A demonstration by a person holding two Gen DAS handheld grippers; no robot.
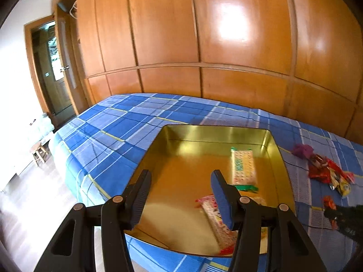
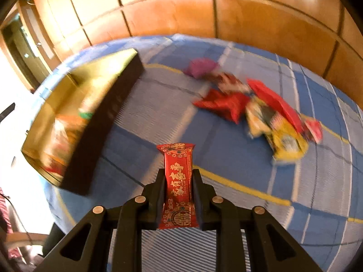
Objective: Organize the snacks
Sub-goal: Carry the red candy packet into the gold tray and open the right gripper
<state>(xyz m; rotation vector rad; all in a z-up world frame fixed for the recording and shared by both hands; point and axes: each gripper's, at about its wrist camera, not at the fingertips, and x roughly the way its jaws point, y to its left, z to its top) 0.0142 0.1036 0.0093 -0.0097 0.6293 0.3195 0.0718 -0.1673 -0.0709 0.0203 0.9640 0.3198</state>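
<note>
Clamped between the two black fingers of the right gripper (image 2: 178, 176), a red snack bar (image 2: 178, 185) stands lengthwise — glossy foil wrapper, gold characters and floral borders, crimped ends — held above the bedspread (image 2: 158, 117), between the tin and the loose heap. Left of it sits a shallow gold tin (image 1: 278, 154) with mirror-smooth interior and dark outer wall; inside lie a white-and-green dotted packet (image 1: 242, 166) and a pink-and-white packet (image 1: 209, 208). The left gripper (image 1: 181, 192), its jaws spread wide and holding nothing, hovers over the tin. Farther right, a snack pile (image 2: 261, 106) — red, yellow and purple wrappers, blurred — rests on the blue plaid fabric. Glossy wooden wardrobe panels (image 1: 163, 29) stand behind.
</note>
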